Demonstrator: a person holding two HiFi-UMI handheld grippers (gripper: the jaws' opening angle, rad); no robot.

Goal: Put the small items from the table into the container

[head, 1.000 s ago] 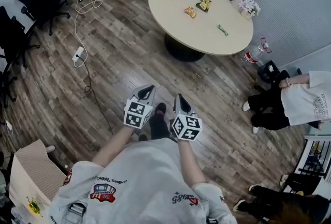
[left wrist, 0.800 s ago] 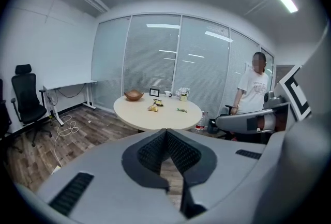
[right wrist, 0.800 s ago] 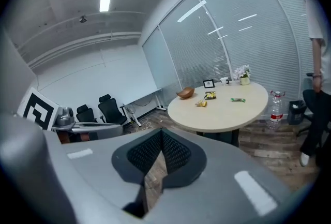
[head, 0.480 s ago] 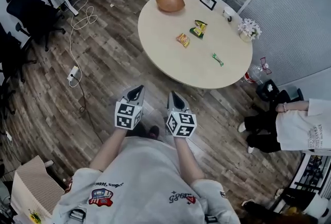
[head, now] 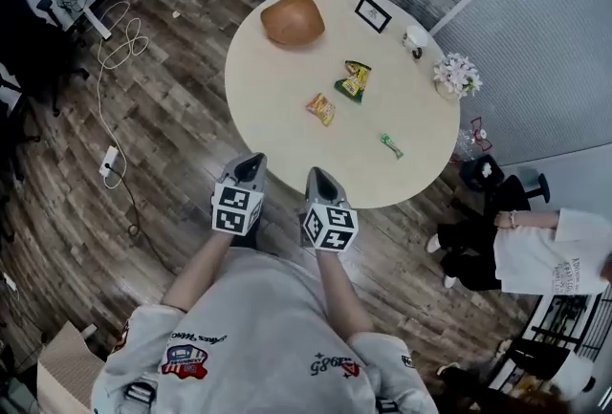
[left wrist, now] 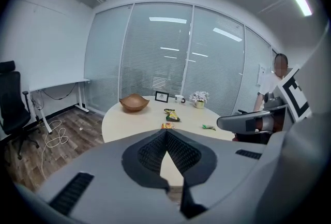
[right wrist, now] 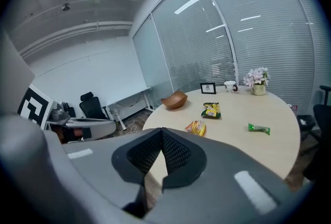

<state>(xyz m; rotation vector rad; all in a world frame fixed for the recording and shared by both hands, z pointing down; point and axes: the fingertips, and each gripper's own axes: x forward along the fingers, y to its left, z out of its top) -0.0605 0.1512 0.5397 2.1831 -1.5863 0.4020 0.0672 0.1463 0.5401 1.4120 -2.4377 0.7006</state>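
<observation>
A round beige table carries a brown wooden bowl at its far left. An orange snack packet, a green-and-yellow packet and a small green wrapper lie near the middle. My left gripper and right gripper hover side by side at the table's near edge, both shut and empty. The left gripper view shows the bowl and orange packet beyond its shut jaws. In the right gripper view the orange packet and green wrapper lie ahead.
A picture frame, a mug and a flower pot stand along the table's far rim. A person sits on the floor at the right. A cable trails over the wooden floor at the left.
The person has walked toward the table. Both grippers, earlier over bare floor, now sit at the table's near edge, still shut. The table fills more of the view.
</observation>
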